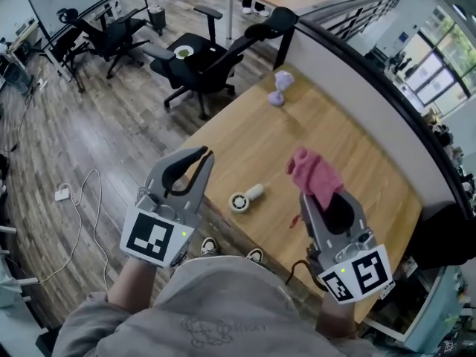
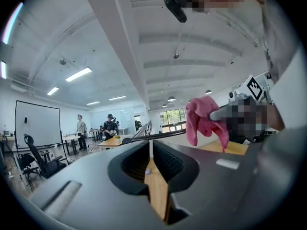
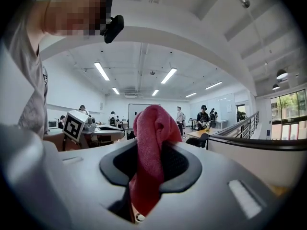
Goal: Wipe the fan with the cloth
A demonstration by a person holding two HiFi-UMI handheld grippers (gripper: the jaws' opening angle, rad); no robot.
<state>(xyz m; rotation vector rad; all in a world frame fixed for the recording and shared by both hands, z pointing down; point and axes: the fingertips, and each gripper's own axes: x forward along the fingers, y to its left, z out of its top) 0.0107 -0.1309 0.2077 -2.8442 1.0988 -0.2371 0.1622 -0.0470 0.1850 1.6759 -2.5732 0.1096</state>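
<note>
A small white hand-held fan (image 1: 245, 198) lies on its side on the wooden table (image 1: 342, 125), near the front edge. My right gripper (image 1: 321, 199) hovers to the right of it, shut on a pink cloth (image 1: 312, 173) that bunches up over its jaws. In the right gripper view the cloth (image 3: 151, 128) fills the gap between the jaws. The left gripper view shows the same cloth (image 2: 204, 119) off to the right. My left gripper (image 1: 205, 155) is held up left of the fan, jaws shut with nothing between them (image 2: 150, 145).
A small purple object (image 1: 280, 88) stands at the table's far end. A low partition with a dark rim (image 1: 357, 58) runs along the table's right side. Black office chairs (image 1: 201, 62) stand beyond the table, and a white cable (image 1: 82, 199) lies on the wooden floor at left.
</note>
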